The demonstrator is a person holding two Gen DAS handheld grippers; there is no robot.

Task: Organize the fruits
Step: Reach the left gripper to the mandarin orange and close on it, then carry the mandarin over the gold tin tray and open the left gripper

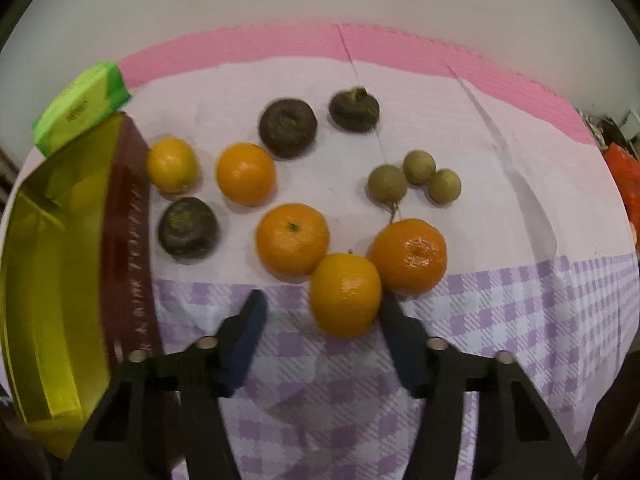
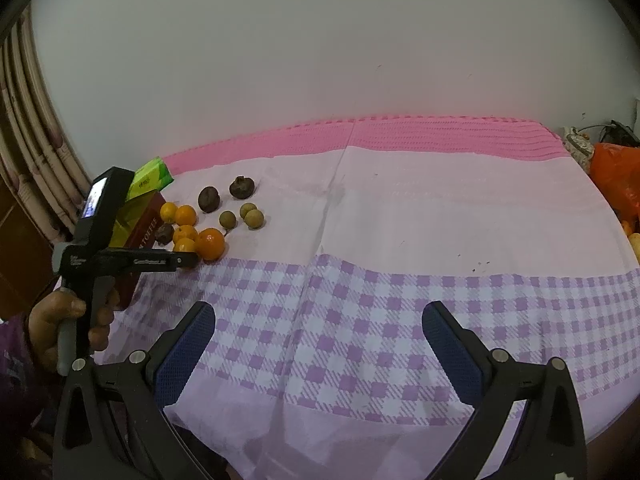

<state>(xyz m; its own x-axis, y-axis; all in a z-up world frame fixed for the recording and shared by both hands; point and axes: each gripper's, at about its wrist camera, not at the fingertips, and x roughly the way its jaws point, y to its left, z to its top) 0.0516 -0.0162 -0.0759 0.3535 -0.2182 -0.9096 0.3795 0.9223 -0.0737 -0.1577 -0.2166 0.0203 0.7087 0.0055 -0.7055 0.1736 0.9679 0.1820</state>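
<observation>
**Fruit on checked cloth, left gripper at an orange**

Table under pink and lilac checked tablecloth (image 1: 500,320), plain wall behind. Far left: gold-lined red box (image 1: 52,280), green pack (image 1: 80,108) behind it. Left gripper (image 1: 320,312) fingers apart, nearest orange (image 1: 346,294) between them, touching only the right finger (image 1: 404,344). Other oranges, dark fruits and longans (image 1: 416,176) lie loose just beyond. Right gripper (image 2: 319,320) wide apart, empty, over bare cloth.

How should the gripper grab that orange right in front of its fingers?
Grip the nearest orange across its round middle, coming from the checked-cloth side where the left gripper already is. One pad sits beside it; the other is apart. Another orange touches it behind, so probably squeeze side to side, not front to back.
</observation>
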